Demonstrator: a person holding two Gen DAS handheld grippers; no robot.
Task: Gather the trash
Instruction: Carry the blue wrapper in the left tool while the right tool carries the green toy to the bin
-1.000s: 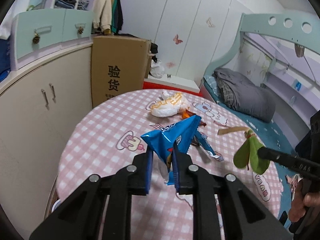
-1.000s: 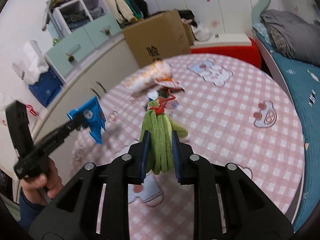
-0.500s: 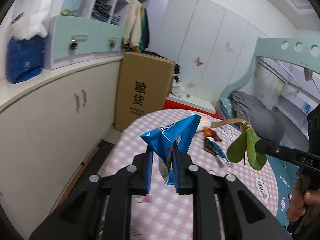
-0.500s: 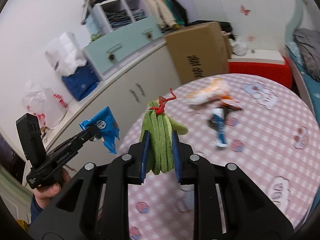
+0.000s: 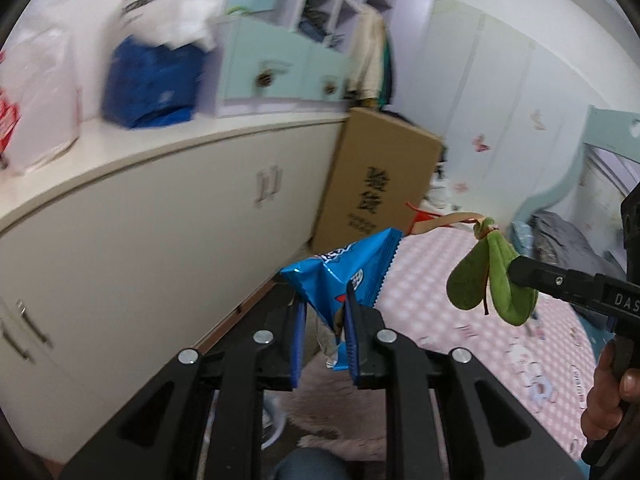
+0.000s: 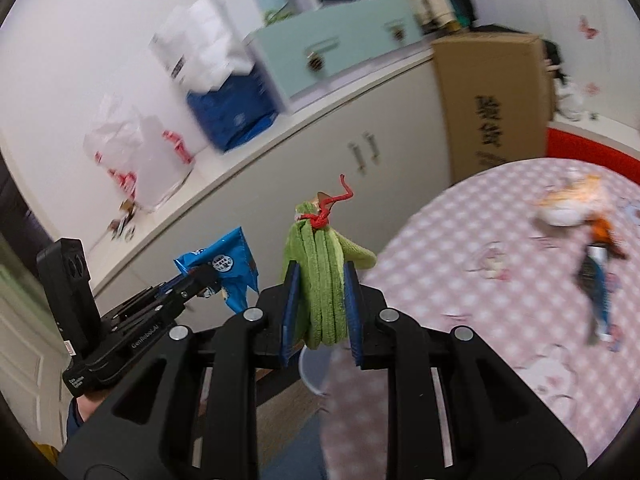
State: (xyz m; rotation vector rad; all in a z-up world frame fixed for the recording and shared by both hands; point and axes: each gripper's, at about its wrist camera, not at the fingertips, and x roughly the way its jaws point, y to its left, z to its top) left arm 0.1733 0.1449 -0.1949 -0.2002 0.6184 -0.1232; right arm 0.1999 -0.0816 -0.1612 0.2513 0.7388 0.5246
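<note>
We have both grippers loaded and in the air. Our left gripper [image 5: 325,332] is closed on the blue snack wrapper [image 5: 344,276], whose sawtooth end points up toward 1 o'clock above the pads. Our right gripper [image 6: 318,312] is clamped on the folded green leaf wrapping [image 6: 322,280], tied with red string [image 6: 330,206] at 12 o'clock. In the left wrist view that green bundle hangs at 3 o'clock, near the blue wrapper but apart from it.

What worries us first is the blue wrapper: it is thin, slick film, held only by its lower part, so a fast swing could let it slide out from between the pads. The leaf bundle is thick and springy, and its loose flap at 2 o'clock could catch the other gripper if the two hands close in. We see no bin for certain; a pale round rim [image 6: 316,376] shows at 6 o'clock under the right gripper, beside the table edge, but it is too hidden to name. A release made before we are over it would drop the trash on the floor.

Compared with a second ago, both views have swung off the pink checked table [image 6: 500,292] toward the white cabinets [image 5: 160,220]. The table then filled the centre and now sits at 3 to 4 o'clock, with the orange and white bag [image 6: 572,200] and another wrapper [image 6: 598,284] left on it. Both grips look unchanged.
</note>
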